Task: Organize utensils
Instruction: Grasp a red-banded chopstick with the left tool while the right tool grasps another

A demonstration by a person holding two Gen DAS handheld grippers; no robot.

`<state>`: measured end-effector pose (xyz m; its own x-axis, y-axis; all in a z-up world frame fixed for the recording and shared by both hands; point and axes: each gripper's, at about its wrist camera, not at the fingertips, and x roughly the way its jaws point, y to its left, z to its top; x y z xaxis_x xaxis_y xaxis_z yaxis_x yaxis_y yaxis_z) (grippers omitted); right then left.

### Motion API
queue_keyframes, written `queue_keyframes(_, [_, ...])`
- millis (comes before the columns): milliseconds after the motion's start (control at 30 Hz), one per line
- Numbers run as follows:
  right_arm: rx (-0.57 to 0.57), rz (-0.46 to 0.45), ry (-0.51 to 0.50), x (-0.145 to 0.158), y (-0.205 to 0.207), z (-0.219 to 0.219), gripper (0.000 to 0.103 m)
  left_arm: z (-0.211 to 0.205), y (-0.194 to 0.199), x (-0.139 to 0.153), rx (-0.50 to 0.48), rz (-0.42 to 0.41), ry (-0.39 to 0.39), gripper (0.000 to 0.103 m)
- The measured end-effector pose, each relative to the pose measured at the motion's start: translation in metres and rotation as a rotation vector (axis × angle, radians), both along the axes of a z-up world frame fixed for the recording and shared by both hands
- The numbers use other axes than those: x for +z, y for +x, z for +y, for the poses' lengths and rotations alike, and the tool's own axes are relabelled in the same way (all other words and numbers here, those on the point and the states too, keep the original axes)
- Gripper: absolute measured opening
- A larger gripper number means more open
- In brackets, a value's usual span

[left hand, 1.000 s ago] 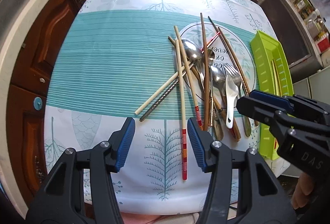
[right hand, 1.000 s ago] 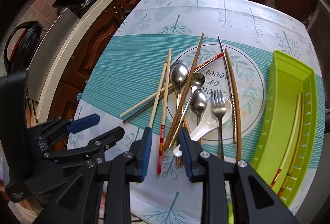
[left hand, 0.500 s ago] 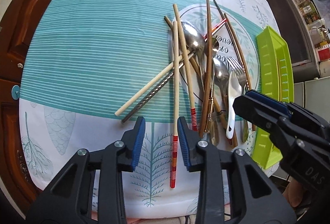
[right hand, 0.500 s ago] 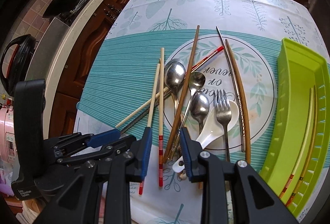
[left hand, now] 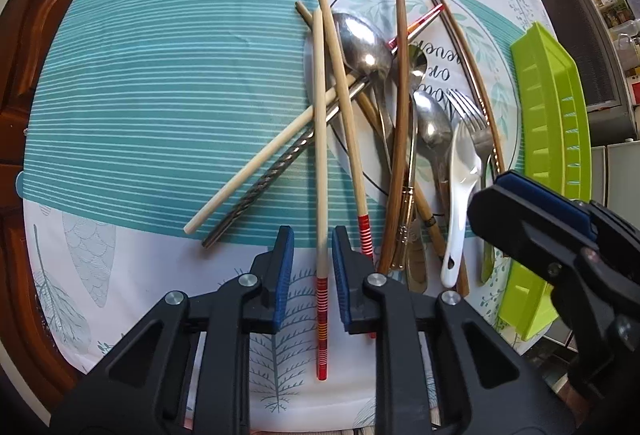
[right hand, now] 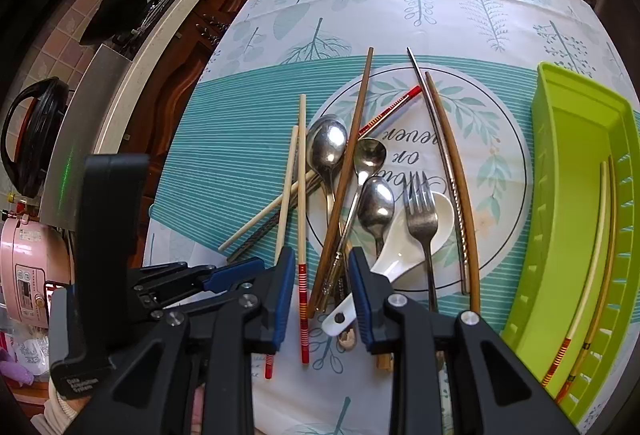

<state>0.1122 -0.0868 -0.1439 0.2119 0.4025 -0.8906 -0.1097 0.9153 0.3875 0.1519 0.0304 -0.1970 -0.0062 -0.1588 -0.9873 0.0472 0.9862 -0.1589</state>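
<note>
Left hand-held gripper (left hand: 312, 267) pointing straight down over the near edge of the counter (left hand: 160, 95), jaws closing around the red-striped bamboo chopstick (left hand: 320, 195), pads not yet pressing on it. Right hand-held gripper (right hand: 320, 291) hovering just beside, jaws standing apart over the handle ends of the pile, clamping nothing. Lying jumbled across the counter's middle: a second red-striped chopstick (left hand: 344, 107), dark wooden chopstick (left hand: 400, 115), twisted metal chopstick (left hand: 256, 191), large steel spoon (right hand: 328, 147), fork (right hand: 420, 211) and white ceramic spoon (right hand: 404, 251), overlapping each other. Sitting along the counter's right edge, the green utensil tray (right hand: 560, 195), already carrying two chopsticks (right hand: 592, 251) lengthwise.
</note>
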Motion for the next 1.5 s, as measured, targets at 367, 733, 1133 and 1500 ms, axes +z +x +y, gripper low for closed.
queue_keyframes(367, [0.024, 0.016, -0.009, -0.006, 0.007, 0.009, 0.027, 0.022, -0.007, 0.002, 0.053, -0.012, -0.042, 0.003])
queue_keyframes(733, [0.083, 0.073, -0.089, -0.028, 0.028, 0.048, 0.027, 0.049, -0.017, 0.023, 0.083, -0.046, -0.102, 0.003])
queue_keyframes(1133, [0.145, 0.109, -0.172, -0.051, 0.032, 0.074, 0.010, 0.079, -0.028, 0.025, 0.120, -0.045, -0.122, 0.003])
queue_keyframes(1500, [0.104, 0.089, -0.066, -0.029, 0.017, 0.060, 0.005, 0.078, -0.037, 0.044, 0.110, -0.075, -0.125, 0.003])
